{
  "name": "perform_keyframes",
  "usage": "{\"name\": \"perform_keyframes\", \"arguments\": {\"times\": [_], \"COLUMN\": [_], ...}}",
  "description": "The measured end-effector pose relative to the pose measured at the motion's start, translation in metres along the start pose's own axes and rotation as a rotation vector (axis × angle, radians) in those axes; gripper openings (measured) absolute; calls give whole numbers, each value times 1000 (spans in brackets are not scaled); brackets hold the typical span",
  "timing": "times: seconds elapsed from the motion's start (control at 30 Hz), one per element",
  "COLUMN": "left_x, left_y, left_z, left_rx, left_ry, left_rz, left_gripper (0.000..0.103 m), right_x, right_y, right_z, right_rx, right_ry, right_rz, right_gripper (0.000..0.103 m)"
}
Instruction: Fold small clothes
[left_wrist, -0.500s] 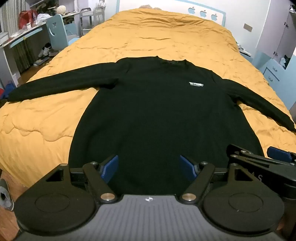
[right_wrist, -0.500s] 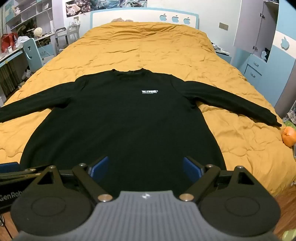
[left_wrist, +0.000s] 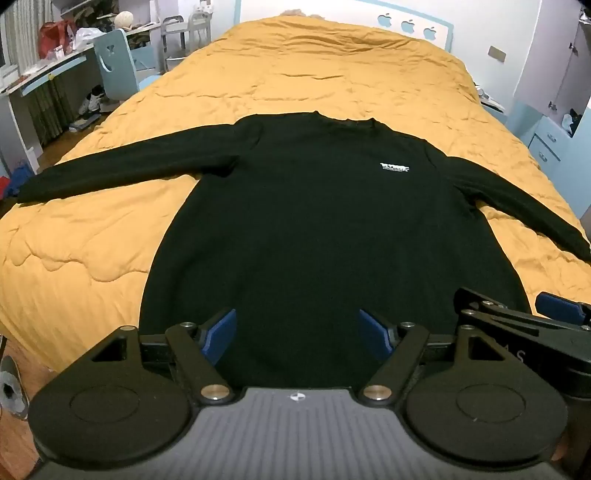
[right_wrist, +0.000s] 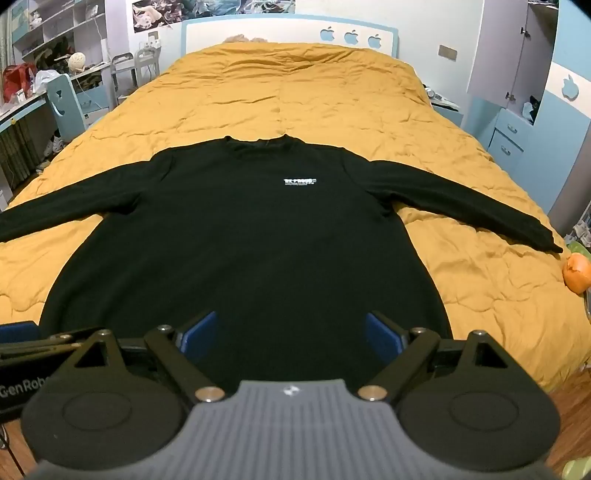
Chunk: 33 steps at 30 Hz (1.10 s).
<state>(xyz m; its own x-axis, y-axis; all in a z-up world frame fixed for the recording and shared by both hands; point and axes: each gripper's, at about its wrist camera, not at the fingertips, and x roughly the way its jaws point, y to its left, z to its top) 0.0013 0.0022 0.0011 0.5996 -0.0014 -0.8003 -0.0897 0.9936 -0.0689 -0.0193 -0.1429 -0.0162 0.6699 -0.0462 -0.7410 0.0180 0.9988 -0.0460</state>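
Black sweater (left_wrist: 325, 229) flat, face up on yellow bed (left_wrist: 314, 74), centre frame, sleeves spread. Left tool (left_wrist: 297, 334) and right tool (right_wrist: 290, 334): jaws wide apart, empty, above hem. Judged soft, light, limp; pinch hem corners or cuffs.

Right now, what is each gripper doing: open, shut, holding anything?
Left gripper: open, holding nothing, above the sweater's hem.
Right gripper: open, holding nothing, above the same hem.

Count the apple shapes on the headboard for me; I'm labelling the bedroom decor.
3, in a row at the right end of the headboard: left apple, middle apple, right apple. None appear hidden.
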Motion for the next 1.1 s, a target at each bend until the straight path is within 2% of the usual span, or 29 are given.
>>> {"name": "perform_keyframes", "arguments": {"times": [1.1], "left_x": [0], "left_y": [-4], "left_z": [-3], "left_rx": [7], "left_ry": [-2], "left_rz": [8], "left_gripper": [87], "right_x": [5], "right_y": [-6], "right_z": [5], "right_rx": [6], "right_ry": [9], "right_rz": [-4], "right_gripper": [83]}}
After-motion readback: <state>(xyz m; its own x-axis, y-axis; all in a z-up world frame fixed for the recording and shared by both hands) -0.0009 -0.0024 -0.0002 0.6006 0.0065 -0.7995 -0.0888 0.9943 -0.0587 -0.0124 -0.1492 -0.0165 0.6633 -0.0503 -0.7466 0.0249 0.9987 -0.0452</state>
